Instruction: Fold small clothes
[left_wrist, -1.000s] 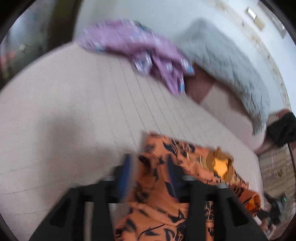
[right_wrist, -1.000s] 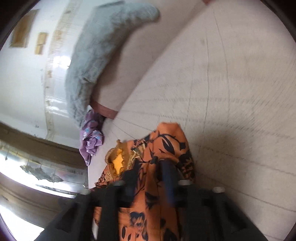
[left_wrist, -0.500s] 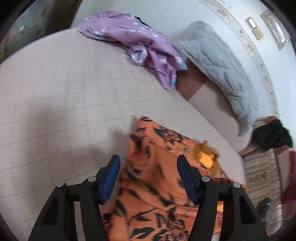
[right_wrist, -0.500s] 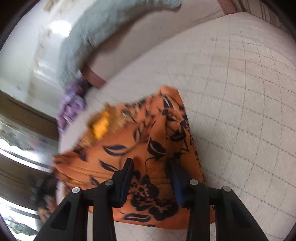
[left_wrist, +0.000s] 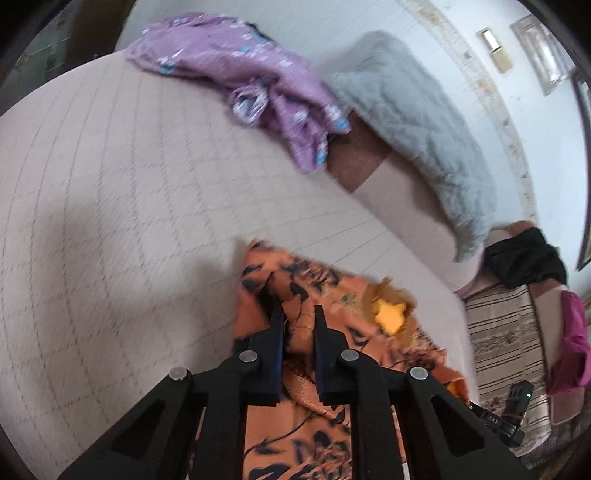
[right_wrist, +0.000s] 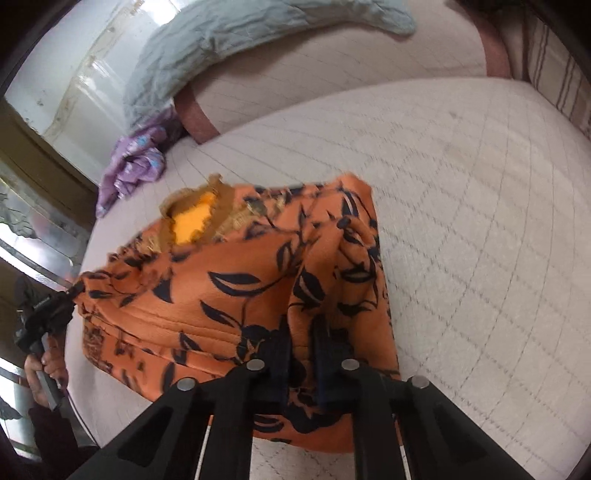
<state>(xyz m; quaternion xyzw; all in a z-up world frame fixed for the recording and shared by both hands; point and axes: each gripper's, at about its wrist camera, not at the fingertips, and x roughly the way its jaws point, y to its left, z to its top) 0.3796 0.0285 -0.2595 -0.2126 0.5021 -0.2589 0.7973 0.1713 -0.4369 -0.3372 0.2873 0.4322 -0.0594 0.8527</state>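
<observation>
Both sets of jaws just closed since the earlier frames: left gripper (left_wrist: 298, 314) and right gripper (right_wrist: 301, 332) each pinching a fold of the orange floral garment (right_wrist: 236, 280). Garment bunched on near part of quilted bed (right_wrist: 480, 221); purple garment (left_wrist: 236, 74) far, beside grey pillow (left_wrist: 417, 122).

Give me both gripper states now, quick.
Left gripper: just closed, pinching the orange floral garment.
Right gripper: just closed on the same orange floral garment.

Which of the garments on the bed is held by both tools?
The orange garment with dark leaf print; the purple garment lies untouched near the grey pillow.
</observation>
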